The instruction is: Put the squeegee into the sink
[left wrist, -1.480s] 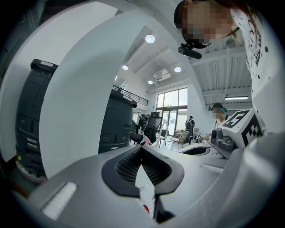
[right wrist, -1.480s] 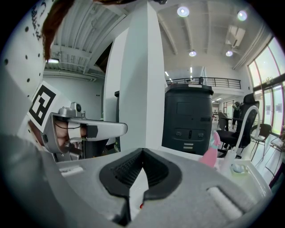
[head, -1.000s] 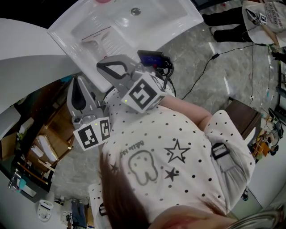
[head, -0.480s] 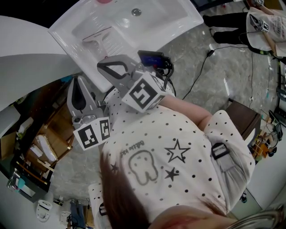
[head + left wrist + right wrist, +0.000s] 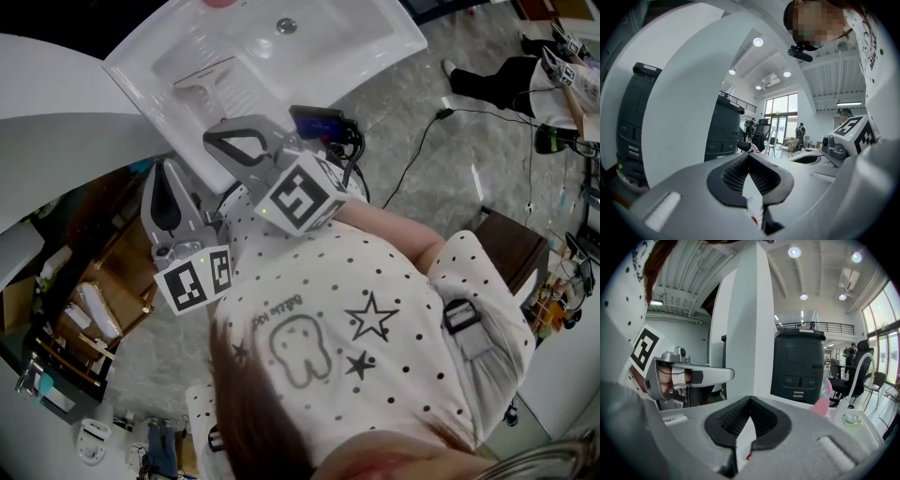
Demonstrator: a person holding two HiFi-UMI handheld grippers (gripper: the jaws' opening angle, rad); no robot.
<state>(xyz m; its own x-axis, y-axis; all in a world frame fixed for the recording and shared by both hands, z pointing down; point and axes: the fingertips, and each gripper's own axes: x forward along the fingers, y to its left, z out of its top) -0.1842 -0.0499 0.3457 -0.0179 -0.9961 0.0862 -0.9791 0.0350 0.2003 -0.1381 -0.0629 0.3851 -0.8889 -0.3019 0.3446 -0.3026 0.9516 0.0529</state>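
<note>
- One sink [image 5: 367, 39], one squeegee [image 5: 203, 80], one drain [image 5: 287, 25], two grippers, and one marker cube on each, two in all.
- The squeegee lies flat in the sink basin, at the side away from the drain and apart from both grippers.
- The left gripper [image 5: 749, 155] has its jaws pressed together at the tips, with nothing between them. In the head view it sits just below the sink's near corner.
- The right gripper [image 5: 750, 398] also has its jaws pressed together and holds nothing. In the head view its tip is at the sink's near rim, but I cannot tell whether it touches.
- Since a second ago both grippers and the squeegee sit where they were. Only the bystander [image 5: 506, 75] at the upper right has shifted further right.
</note>
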